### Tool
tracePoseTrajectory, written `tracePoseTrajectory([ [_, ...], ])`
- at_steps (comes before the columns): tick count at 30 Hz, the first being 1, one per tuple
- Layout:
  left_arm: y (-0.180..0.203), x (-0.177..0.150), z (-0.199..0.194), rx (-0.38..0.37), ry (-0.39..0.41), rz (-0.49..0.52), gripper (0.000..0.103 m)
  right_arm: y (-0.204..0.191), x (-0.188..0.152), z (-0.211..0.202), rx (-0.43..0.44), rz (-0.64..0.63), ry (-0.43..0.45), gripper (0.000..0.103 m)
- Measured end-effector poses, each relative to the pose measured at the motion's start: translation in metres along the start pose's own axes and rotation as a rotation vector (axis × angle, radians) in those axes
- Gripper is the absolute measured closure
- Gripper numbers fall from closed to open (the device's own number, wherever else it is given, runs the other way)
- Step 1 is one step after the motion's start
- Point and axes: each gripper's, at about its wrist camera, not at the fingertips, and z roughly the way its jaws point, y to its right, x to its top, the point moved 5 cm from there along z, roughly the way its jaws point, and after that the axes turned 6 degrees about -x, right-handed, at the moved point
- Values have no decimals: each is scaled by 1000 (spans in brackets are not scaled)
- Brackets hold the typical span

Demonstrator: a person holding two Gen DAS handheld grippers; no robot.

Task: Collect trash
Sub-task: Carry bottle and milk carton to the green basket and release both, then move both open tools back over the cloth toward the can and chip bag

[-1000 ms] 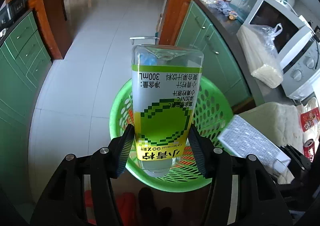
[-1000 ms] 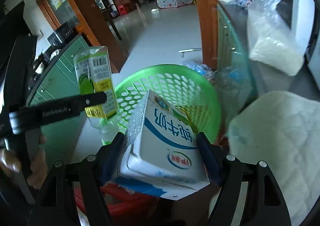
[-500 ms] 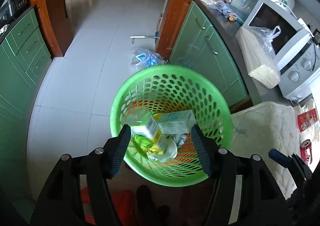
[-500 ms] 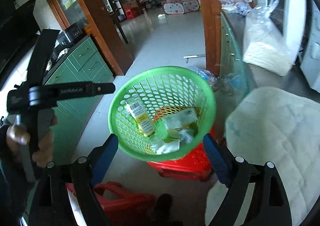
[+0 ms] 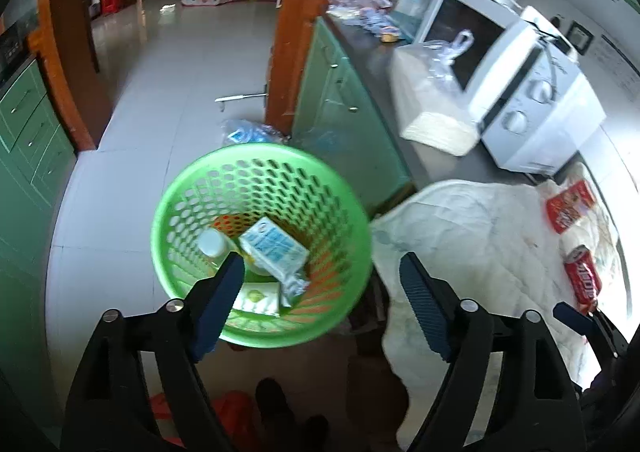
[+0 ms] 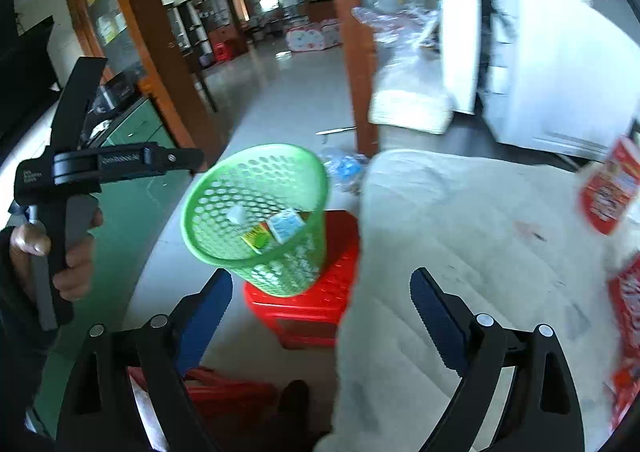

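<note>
Both claws, left (image 5: 320, 272) and right (image 6: 322, 288), just opened, empty; bottle (image 5: 211, 244) and carton (image 5: 274, 248) now in basket (image 5: 260, 160).

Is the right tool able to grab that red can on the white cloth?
Probably yes. The right tool is open and empty, and the red can lies bare on top of the white cloth, with nothing over it.

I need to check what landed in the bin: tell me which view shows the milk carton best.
The left wrist view: it looks down into the green basket, showing the milk carton large and fairly sharp. The right wrist view shows it only small and blurred from the side.
</note>
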Motion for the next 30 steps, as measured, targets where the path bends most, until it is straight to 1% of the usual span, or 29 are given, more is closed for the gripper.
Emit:
tracePoseTrajectory([
  [4, 28, -4, -6, -16, 8, 43, 20, 36, -20, -22, -54, 45, 10, 15],
  [7, 49, -9, -9, -35, 5, 75, 19, 70, -36, -40, -120, 80, 14, 14],
  [14, 97, -19, -8, -75, -12, 152, 16, 173, -80, -79, -308, 209, -5, 14],
  [18, 118, -27, -1, -87, -39, 185, 16, 227, -98, -97, -391, 263, -14, 12],
  [21, 135, -32, 6, -100, -62, 210, 16, 259, -112, -103, -379, 294, -35, 10],
  [25, 158, -39, 14, -112, -88, 249, 15, 290, -124, -104, -373, 293, -63, 9],
  [30, 188, -48, 24, -131, -125, 281, 14, 308, -131, -97, -339, 232, -104, 8],
])
